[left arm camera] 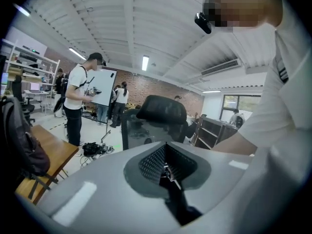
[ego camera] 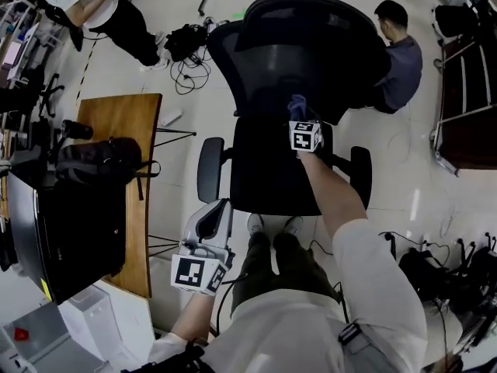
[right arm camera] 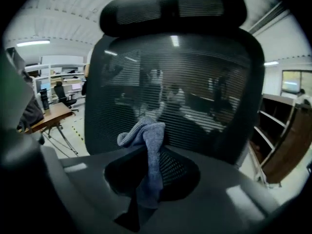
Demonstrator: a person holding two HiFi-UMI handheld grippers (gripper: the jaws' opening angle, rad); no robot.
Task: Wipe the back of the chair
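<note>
Clamping cloth (right arm camera: 144,131), right tongs (right arm camera: 150,154) near chair back (right arm camera: 204,82)

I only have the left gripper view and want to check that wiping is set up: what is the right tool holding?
Observer: The right tool is shut on a blue-grey cloth.
Operator: Where is it aimed?
Observer: At the chair's mesh back, low down, just above the seat.
Operator: And my left tool?
Observer: Head view shows the left tool near the armrest on the person's left.
</note>
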